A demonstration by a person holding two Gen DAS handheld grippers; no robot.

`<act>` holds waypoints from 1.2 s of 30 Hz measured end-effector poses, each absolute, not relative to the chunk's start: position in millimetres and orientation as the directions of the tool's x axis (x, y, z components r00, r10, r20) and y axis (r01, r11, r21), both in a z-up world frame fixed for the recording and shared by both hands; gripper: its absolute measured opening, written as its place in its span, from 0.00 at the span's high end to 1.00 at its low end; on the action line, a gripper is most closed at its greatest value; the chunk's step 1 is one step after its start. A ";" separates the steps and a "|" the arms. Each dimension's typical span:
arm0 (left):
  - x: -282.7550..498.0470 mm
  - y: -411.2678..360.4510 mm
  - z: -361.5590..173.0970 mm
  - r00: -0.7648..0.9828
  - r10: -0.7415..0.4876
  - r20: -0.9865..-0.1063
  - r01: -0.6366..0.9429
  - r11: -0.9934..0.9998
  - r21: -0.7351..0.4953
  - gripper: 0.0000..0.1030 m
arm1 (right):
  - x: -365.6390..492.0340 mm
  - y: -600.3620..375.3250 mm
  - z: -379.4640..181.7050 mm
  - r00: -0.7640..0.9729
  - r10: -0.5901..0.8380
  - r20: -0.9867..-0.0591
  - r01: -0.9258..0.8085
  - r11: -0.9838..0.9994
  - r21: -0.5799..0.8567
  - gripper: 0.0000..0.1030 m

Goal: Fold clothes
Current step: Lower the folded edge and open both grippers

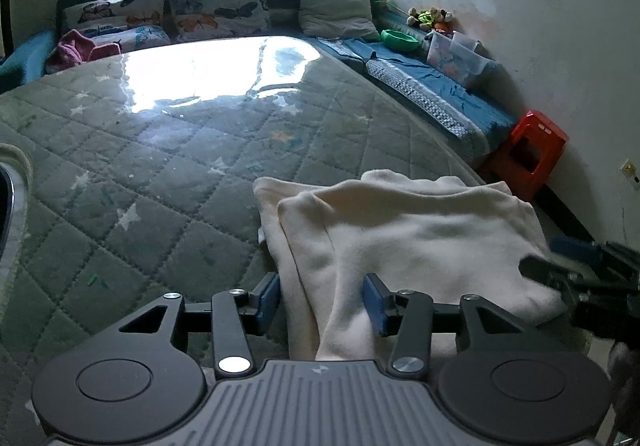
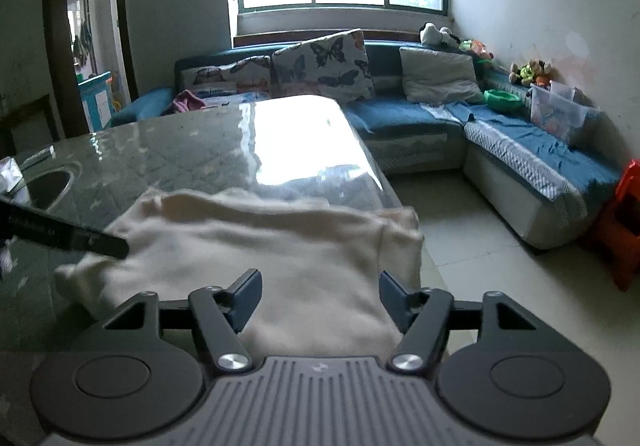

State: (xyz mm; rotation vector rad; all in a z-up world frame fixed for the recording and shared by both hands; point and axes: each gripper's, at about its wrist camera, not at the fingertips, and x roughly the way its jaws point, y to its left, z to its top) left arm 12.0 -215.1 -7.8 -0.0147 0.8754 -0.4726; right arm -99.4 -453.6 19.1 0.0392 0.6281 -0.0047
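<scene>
Living room, daylight from a wide window; a blue corner sofa [image 2: 420, 126] with butterfly cushions [image 1: 218, 0] runs along the far walls, and a red stool [image 1: 534, 154] stands by the right-hand wall. Work surface is a table [image 1: 160, 166] covered by a green quilted cloth under a glossy clear sheet, with strong glare at its far end.

Task item: one cream garment [image 1: 400, 234], lying at the near right corner of the table. It sits in at least two layers with a rolled fold line along its far side; its right-hand portion reaches the table's right edge and appears to overhang it slightly.

Left gripper [image 1: 322, 298]: jaws parted, the garment's near left edge lying between the blue pads, no pinch evident. Right gripper [image 2: 318, 296]: jaws wide apart over the garment's near right portion, cloth beneath and between them, nothing clamped. Neither claw is holding the cloth.

Assessment: at least one fold looks complete and the cloth appears set down and released. The bundle remains loose and uneven, with ridges across the top. A further fold or squaring up and smoothing looks outstanding. No other garment awaiting folding is visible on the table.
</scene>
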 end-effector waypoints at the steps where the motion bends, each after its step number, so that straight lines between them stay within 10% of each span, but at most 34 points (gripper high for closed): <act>1: 12.9 -215.0 -7.9 0.546 -0.401 -0.736 0.389 0.899 -0.201 0.51 | -94.1 -452.6 20.1 0.811 0.008 -0.585 0.012 0.999 0.031 0.34; 23: 26.3 -216.9 -15.8 0.541 -0.375 -0.753 0.382 0.907 -0.177 0.43 | -10.2 -426.3 -9.2 0.735 -0.020 -0.678 0.006 1.000 -0.022 0.01; 36: 18.6 -216.3 -14.2 0.553 -0.361 -0.751 0.382 0.911 -0.157 0.31 | -17.4 -425.9 0.8 0.743 -0.057 -0.667 0.036 0.998 -0.044 0.00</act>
